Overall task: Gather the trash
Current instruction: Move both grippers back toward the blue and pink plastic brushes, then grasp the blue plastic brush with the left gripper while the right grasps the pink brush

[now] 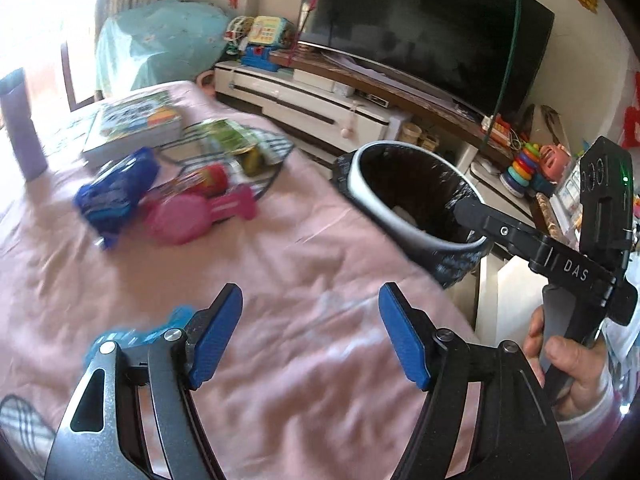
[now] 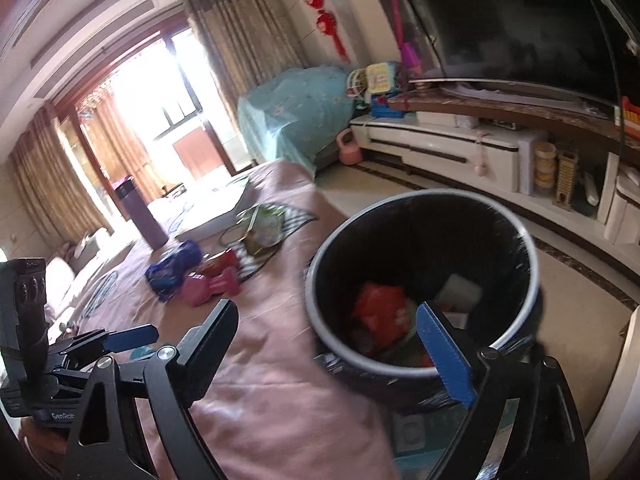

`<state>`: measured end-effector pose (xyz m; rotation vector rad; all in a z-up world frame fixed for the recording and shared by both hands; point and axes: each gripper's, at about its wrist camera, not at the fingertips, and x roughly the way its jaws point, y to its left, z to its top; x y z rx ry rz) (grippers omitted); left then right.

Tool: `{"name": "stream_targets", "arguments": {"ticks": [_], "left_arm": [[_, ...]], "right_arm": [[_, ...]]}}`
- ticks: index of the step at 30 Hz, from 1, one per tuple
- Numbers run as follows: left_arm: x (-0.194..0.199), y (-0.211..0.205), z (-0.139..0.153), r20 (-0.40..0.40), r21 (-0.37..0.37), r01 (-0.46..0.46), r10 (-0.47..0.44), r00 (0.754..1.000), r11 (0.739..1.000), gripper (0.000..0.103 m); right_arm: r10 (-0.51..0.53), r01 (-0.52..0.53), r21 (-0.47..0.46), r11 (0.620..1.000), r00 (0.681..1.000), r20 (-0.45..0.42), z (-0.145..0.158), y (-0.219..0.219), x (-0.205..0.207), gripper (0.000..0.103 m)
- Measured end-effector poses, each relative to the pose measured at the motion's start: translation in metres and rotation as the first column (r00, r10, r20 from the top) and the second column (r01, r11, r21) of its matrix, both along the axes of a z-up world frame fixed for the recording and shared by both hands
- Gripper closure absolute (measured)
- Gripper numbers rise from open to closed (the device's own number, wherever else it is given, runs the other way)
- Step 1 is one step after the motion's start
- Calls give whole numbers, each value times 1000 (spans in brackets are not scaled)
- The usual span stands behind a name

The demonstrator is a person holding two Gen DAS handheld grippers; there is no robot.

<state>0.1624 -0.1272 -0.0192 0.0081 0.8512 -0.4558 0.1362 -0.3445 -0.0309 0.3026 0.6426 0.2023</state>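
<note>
Both tongs are open and hold nothing. The left tongs [image 1: 310,334] hang over the pink bed cover [image 1: 280,240]. The right tongs [image 2: 332,344] reach over the trash bin [image 2: 424,280] at the bed's edge, with red trash [image 2: 378,312] inside. A blue wrapper [image 1: 116,192] lies far up the bed.

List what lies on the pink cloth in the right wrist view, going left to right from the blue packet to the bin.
Blue snack packet → pink toy dumbbell → red packet → green wrapper on the wire basket → black-lined trash bin, beside the cloth, with red trash inside.
</note>
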Motion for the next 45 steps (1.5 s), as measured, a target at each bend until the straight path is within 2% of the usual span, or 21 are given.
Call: {"name": "stream_targets", "arguments": {"ticks": [10,16,20,26,36,39,41,43,44,45], "left_arm": [[-20,70,-13,9,50,-95,94,995,994,30],[-22,99,-20,27,88,-52,50,998,995,25],[-15,105,-26,21,128,-4,1,1000,992,24],[3,109,-42,-10,168,21,-20,1000,985,24],[17,101,-56,-27,186,68,-64,998,980,25],[17,98,-58,-26,186,89,-85,996,978,39],[15,97,-58,-20,187,102,-100,995,977,44],[13,95,-57,-13,198,102,-101,995,975,44],[12,95,-57,-9,202,100,-100,995,974,44],[11,93,-56,-6,206,98,-98,995,974,44]], "right_arm": [[117,-117,-5,993,993,-32,-8,63,0,11],[205,-207,-25,978,977,-63,-17,98,10,11],[244,-248,-45,968,966,-88,-23,112,26,11],[290,-301,-98,949,950,-116,-28,132,55,11],[296,-315,-86,945,937,-183,-48,147,116,11],[301,-324,-81,943,930,-209,-53,151,131,12],[297,-323,-96,942,930,-217,-55,153,134,19],[288,-320,-127,939,932,-220,-55,155,133,49],[284,-318,-138,938,933,-223,-55,156,132,59],[280,-317,-147,937,932,-228,-55,156,132,81]]}}
